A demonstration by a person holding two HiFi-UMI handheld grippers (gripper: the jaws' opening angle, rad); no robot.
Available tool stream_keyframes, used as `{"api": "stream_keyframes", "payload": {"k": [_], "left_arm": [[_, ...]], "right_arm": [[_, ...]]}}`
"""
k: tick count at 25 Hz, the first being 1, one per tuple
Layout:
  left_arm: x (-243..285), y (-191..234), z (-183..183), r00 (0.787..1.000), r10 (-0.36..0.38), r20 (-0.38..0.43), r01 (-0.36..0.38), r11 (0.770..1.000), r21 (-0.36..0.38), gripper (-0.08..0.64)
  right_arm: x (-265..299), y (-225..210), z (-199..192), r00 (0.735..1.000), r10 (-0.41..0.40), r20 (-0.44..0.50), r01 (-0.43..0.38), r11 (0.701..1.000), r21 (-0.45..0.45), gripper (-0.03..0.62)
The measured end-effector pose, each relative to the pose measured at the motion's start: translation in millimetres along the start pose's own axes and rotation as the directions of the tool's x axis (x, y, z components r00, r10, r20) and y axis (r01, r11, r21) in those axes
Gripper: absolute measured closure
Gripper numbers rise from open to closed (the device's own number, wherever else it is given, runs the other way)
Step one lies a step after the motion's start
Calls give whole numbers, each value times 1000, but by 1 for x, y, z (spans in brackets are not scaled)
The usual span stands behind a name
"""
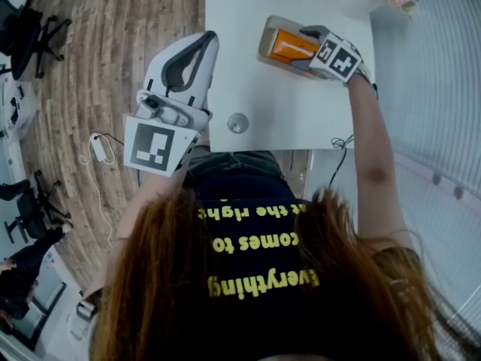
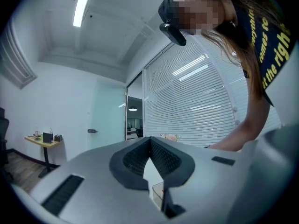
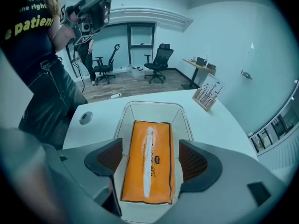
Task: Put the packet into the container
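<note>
1. Judging from how things lie, the job looks basically done: the packet (image 3: 147, 160) is seen lying flat inside the container (image 3: 152, 107), directly below the right claw.
2. The right claw (image 3: 150, 155) is held open, one jaw out to each side of the packet. A thin gap can be made out on both sides, so nothing seems to be gripped.
3. The container's far end is seen sticking out ahead of the jaw tips. Its near end is hidden under the claw body.
4. The left claw (image 2: 150, 141) is closed, tips pressed together with nothing pinched between them. It's held up off the table (image 1: 301, 104) edge, well apart from the container, and only a sliver of the container is glimpsed through the slot behind its tips.
5. Not much seems to be left. The packet sits fully within the walls, so no nudging looks needed, and the right claw probably just has to be lifted clear.
</note>
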State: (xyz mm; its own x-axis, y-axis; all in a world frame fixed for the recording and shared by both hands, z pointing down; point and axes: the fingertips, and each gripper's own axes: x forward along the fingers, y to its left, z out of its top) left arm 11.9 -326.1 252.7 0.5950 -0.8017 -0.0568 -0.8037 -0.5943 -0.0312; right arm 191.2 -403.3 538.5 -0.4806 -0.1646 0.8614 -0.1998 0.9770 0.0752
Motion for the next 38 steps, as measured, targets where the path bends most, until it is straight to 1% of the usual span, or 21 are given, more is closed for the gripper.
{"api": "stream_keyframes", "payload": {"k": [3, 4, 6, 9, 11, 18, 20, 22, 24, 25, 27, 30, 34, 38], "left_arm": [[-1, 0, 1, 1000, -2, 4, 2, 1000, -2, 558], [-1, -1, 0, 1000, -3, 4, 3, 1000, -3, 558], [-1, -2, -1, 1000, -7, 3, 7, 1000, -3, 558], [0, -3, 1, 1000, -11, 6, 11, 1000, -3, 558], [-1, -4, 1, 1000, -12, 5, 13, 1000, -4, 558], [-3, -6, 6, 1000, -18, 9, 18, 1000, -1, 558], [-3, -7, 6, 1000, -19, 10, 19, 1000, -1, 558], [-4, -7, 6, 1000, -21, 11, 21, 1000, -2, 558], [-4, -9, 6, 1000, -24, 11, 24, 1000, -1, 558], [-4, -9, 7, 1000, -26, 12, 26, 1000, 0, 558], [-3, -11, 8, 999, -32, 11, 32, 999, 1, 558], [-4, -15, 8, 999, -40, 11, 40, 999, 2, 558], [-5, -18, 8, 999, -49, 17, 49, 999, 2, 558], [-5, -17, 9, 998, -55, 20, 55, 999, 0, 558]], "right_arm": [[-4, 4, 3, 1000, -3, 20, 2, 1000, 29, 240], [-5, 5, 2, 1000, -7, 19, 7, 999, 34, 263], [-5, 6, -2, 1000, -21, 10, 21, 999, 37, 348], [-9, 5, -2, 999, -42, 13, 41, 997, 64, 443], [-13, 4, -1, 998, -59, 26, 57, 995, 88, 485], [-27, -1, 5, 983, -161, 83, 146, 976, 161, 555], [-33, -2, 9, 974, -196, 118, 170, 965, 201, 564], [-42, -4, 14, 957, -241, 164, 196, 949, 248, 569], [-55, -6, 22, 929, -296, 221, 223, 927, 302, 571], [-63, -8, 27, 911, -325, 254, 233, 913, 334, 571], [-81, -10, 37, 865, -384, 322, 243, 883, 401, 571], [-109, -10, 52, 787, -462, 408, 247, 843, 478, 571], [-138, -6, 68, 701, -545, 460, 277, 802, 529, 571], [-164, 0, 84, 608, -621, 495, 291, 754, 588, 571]]}}
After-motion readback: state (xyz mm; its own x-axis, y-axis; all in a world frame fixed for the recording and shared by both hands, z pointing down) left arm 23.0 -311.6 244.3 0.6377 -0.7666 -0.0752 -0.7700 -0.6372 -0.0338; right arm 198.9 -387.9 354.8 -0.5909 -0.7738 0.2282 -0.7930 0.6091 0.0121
